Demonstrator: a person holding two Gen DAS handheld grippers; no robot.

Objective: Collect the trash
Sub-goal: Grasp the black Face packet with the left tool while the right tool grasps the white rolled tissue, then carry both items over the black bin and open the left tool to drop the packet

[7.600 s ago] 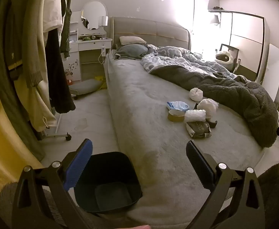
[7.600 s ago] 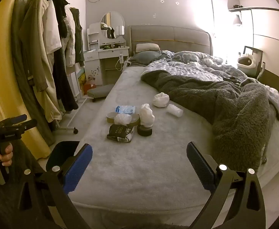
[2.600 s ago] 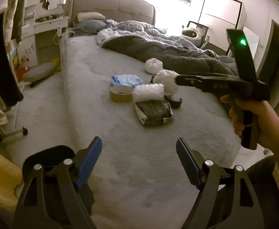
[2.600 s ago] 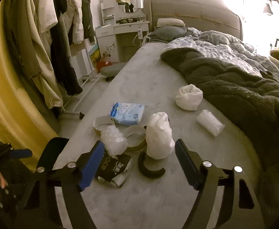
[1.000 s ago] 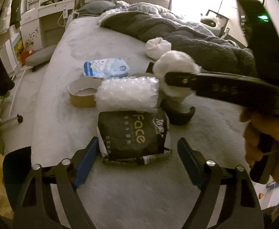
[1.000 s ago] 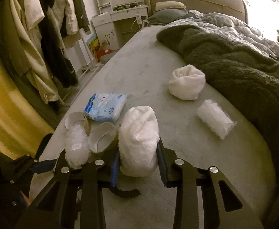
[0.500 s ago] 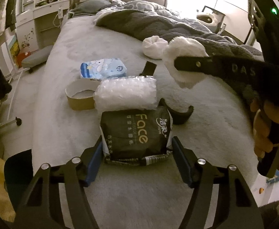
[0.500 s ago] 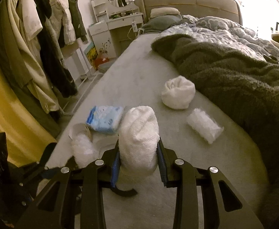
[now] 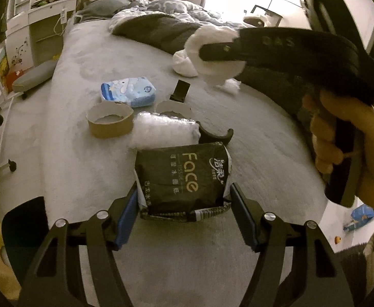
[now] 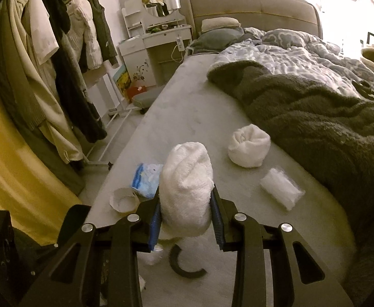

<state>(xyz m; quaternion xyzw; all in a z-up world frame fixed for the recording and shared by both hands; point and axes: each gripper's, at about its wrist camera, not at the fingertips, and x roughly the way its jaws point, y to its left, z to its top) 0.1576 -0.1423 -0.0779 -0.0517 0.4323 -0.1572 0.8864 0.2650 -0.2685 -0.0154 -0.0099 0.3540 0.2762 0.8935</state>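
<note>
A black tissue pack [image 9: 184, 168] printed "Face" lies on the grey bed [image 9: 263, 133], and my left gripper [image 9: 183, 198] is shut on its near end, blue pads against both sides. My right gripper [image 10: 185, 204] is shut on a white rolled towel-like wad [image 10: 187, 179], held above the bed. In the left wrist view that wad [image 9: 212, 35] hangs up at the right in the right gripper [image 9: 220, 48], which a hand [image 9: 340, 138] holds. A bubble-wrap roll [image 9: 163, 130], a cardboard tape ring [image 9: 110, 122] and a blue packet [image 9: 128, 90] lie just beyond the pack.
A second white wad [image 10: 249, 148] and a clear plastic bundle [image 10: 281, 192] lie near the dark blanket [image 10: 314, 117]. A black curved piece [image 10: 184, 266] rests under the right gripper. A dark bin [image 9: 23, 220] stands on the floor beside the bed. Clothes [image 10: 59, 64] hang left.
The left jaws narrowed onto the black pack's sides. The right gripper rose with the white wad, clear of the bed and the black curved piece.
</note>
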